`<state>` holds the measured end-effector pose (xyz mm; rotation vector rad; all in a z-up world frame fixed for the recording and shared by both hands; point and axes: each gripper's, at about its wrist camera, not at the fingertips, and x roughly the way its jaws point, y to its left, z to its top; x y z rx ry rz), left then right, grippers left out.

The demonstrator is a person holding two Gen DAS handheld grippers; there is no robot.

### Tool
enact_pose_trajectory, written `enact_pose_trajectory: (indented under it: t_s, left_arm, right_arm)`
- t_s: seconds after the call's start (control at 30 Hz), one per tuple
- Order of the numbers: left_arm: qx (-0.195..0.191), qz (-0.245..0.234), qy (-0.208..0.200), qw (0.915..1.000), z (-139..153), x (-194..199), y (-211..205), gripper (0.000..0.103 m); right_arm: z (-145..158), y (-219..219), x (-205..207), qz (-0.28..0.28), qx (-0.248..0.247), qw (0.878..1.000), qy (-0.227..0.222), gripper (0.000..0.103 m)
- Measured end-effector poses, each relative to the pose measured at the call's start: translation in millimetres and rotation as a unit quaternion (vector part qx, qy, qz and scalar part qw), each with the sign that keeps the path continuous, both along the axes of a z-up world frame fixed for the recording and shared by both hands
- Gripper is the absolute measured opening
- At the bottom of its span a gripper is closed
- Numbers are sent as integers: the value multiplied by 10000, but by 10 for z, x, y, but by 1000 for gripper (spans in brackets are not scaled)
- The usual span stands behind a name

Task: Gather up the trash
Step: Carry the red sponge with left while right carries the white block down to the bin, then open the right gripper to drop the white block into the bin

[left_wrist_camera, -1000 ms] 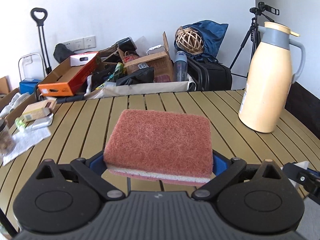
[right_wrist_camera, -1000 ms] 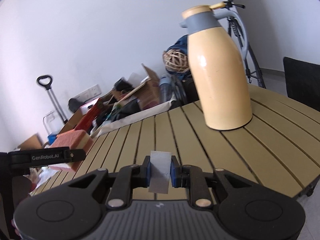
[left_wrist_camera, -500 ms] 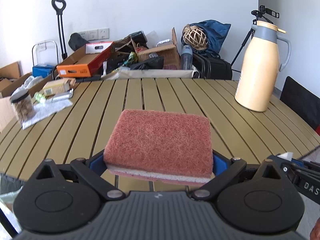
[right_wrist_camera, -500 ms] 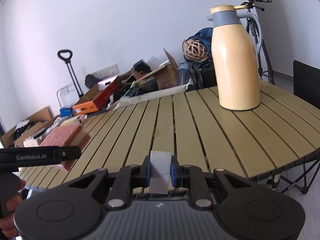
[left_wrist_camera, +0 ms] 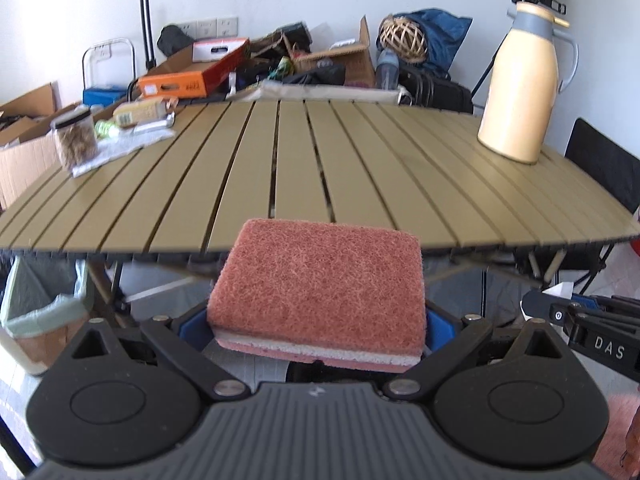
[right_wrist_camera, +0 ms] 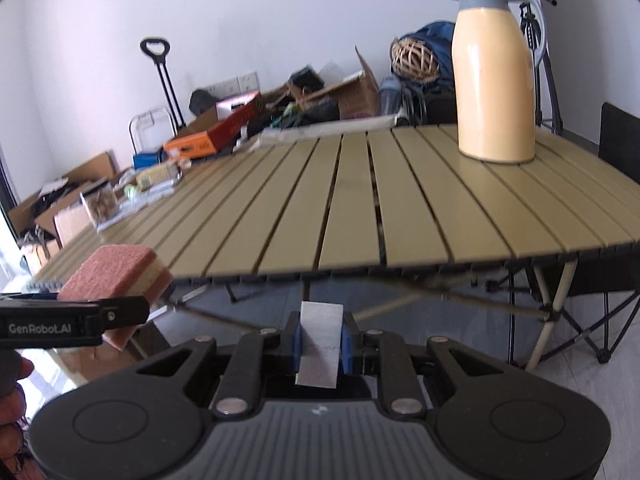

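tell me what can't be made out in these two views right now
- Underside of the sponge: left wrist view, hidden by its own top and the left gripper.
- Marks on the paper scrap: right wrist view, too faint to read.
- Trash bin: left wrist view, cut by the edge, inside unseen.
- Jar contents: right wrist view, blurred.

A slatted worktop point(left_wrist_camera: 320, 168) fills the middle. A jug point(left_wrist_camera: 520, 84) stands at its far right corner; a jar point(left_wrist_camera: 74, 138) and packets point(left_wrist_camera: 140, 110) sit on a cloth at its far left. Boxes point(left_wrist_camera: 192, 76) and bags are piled behind it. A bin point(left_wrist_camera: 36, 320) stands on the floor below its left edge.
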<state>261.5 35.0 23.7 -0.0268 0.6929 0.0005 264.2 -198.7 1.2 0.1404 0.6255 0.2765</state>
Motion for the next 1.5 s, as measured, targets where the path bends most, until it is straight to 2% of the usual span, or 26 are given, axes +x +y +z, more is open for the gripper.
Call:
enact_pose_trajectory:
  t_s: [0.3, 0.63, 0.87, 1.3, 1.4, 1.47, 1.5]
  left_arm:
    - [-13, 157, 448, 9989, -488, -188, 169, 100]
    - [-77, 453, 924, 9947, -971, -138, 417, 100]
    - [-39, 565, 1158, 9917, -1225, 14, 545, 100]
    - [55, 727, 1513, 9858, -1547, 234, 800, 100]
    - [66, 776, 1593, 9841, -1595, 258, 852, 100]
    - [37, 774, 1619, 9838, -1607, 267, 879, 100]
    - [35, 768, 1624, 9837, -1610, 271, 883, 100]
  right_arm:
    - [-412, 114, -142, 62, -300, 9984, 481, 18]
    - [-870, 242, -86, 89, -614, 9923, 1072, 18]
    - [-1071, 358, 108, 139, -781, 9879, 1334, 18]
    - [-1375, 918, 765, 557, -924, 9788, 1741, 19]
    - [-1436, 1048, 877, 616, -913, 9764, 1859, 24]
    - [-1474, 1118, 943, 610, -895, 9749, 1943, 42]
    - [-1489, 1140, 969, 591, -876, 9743, 1988, 62]
